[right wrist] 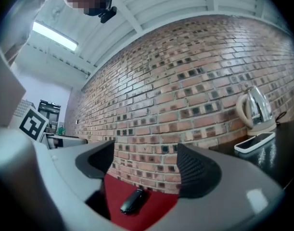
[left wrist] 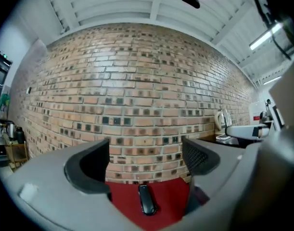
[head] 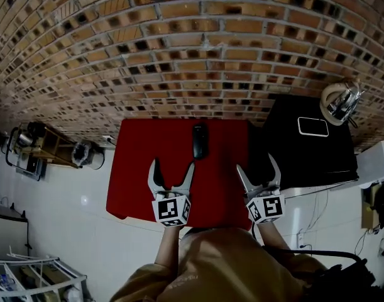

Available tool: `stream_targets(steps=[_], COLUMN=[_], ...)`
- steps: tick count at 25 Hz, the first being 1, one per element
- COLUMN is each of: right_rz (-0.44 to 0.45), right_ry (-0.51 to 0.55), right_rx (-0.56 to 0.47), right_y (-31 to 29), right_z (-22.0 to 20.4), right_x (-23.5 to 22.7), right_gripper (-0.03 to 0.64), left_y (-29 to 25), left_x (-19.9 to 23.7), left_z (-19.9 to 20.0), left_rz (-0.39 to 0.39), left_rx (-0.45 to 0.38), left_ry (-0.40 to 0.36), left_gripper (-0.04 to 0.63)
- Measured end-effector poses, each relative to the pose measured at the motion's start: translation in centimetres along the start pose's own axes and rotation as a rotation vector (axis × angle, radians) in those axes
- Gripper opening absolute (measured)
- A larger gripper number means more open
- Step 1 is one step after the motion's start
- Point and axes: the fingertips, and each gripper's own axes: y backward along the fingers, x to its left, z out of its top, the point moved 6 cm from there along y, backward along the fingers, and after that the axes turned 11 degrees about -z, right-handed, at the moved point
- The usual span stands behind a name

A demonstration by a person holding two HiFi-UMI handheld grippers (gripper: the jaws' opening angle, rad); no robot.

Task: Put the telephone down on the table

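A black telephone (head: pixel 199 141) lies flat on the red table (head: pixel 135 187), near its far edge by the brick wall. It also shows in the left gripper view as the telephone (left wrist: pixel 147 199) and in the right gripper view as the telephone (right wrist: pixel 133 200). My left gripper (head: pixel 171 170) hovers open over the near left part of the table, nothing between its jaws. My right gripper (head: pixel 257 167) is open too, at the table's near right edge, also empty. Both are well short of the telephone.
A black cabinet (head: pixel 292 156) stands right of the table, carrying a white-edged smartphone (head: pixel 313 126) and an electric kettle (head: pixel 339 102). A brick wall (head: pixel 192 55) runs behind. A shelf with appliances (head: pixel 47 146) stands at the left on the white floor.
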Motion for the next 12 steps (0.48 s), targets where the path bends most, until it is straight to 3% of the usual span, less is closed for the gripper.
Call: stream_targets(steps=[5, 12], right_rz=[-0.011, -0.060], right_ry=[-0.004, 0.008], right_rx=[-0.016, -0.039], right_y=[0.8, 0.3], right_z=[2.2, 3.4], right_x=[0.2, 0.5], right_gripper=[0.399, 0.394], left_y=[2.1, 1.8], left_x=[-0.5, 0.2], left_z=[2.6, 3.3], left_rz=[0.013, 0.008], left_rx=[-0.039, -0.058], left_ry=[-0.048, -0.025], left_gripper=[0.456, 0.453])
